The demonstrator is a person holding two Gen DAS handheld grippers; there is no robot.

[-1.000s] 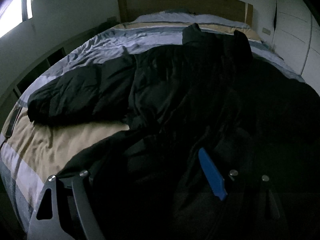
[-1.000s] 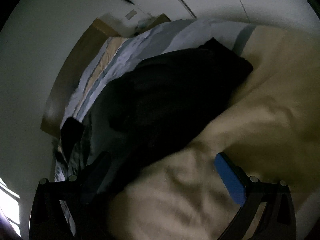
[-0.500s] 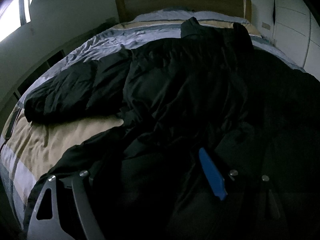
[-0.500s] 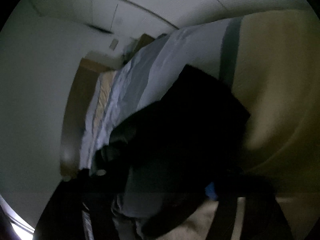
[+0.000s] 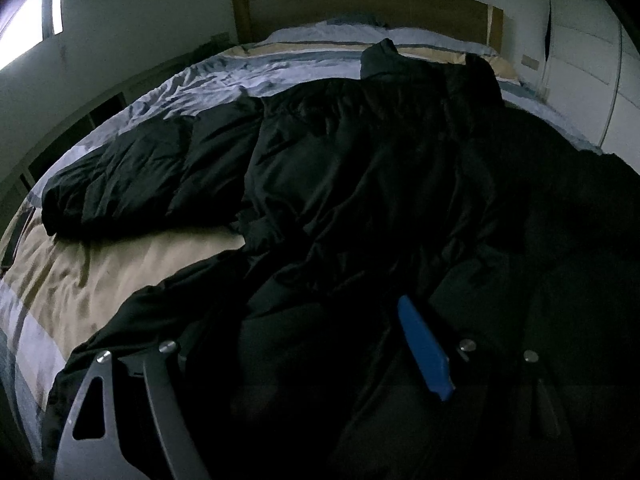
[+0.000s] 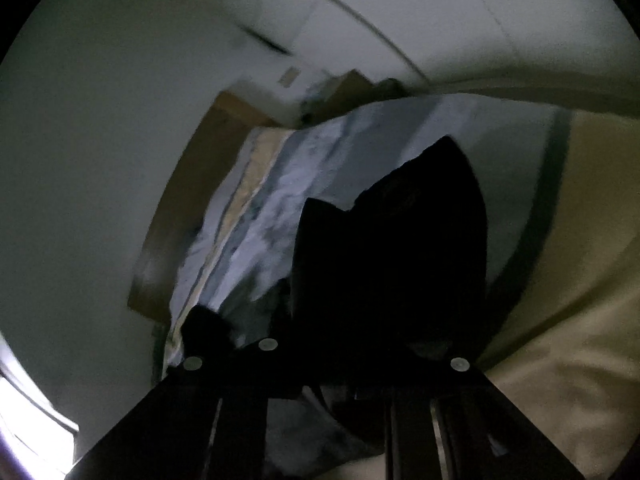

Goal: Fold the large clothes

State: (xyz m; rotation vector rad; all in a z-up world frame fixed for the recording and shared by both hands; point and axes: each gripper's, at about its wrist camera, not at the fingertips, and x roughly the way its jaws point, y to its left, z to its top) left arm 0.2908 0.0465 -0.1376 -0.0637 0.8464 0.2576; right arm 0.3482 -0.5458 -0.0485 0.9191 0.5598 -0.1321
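Both grippers: right gripper [image 6: 340,364] fingers closing on black coat [image 5: 360,200]; left gripper [image 5: 304,344] fingers wide, fabric between.

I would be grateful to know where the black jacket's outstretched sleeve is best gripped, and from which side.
Probably the cuff end of the sleeve, approached from the left over the tan duvet: it lies stretched flat that way from the black jacket, its tip free and uncovered.

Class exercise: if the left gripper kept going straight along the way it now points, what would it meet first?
Most likely the black coat spread over the bed: the left gripper angles down at dark cloth just ahead of its fingers, though depth is hard to judge.
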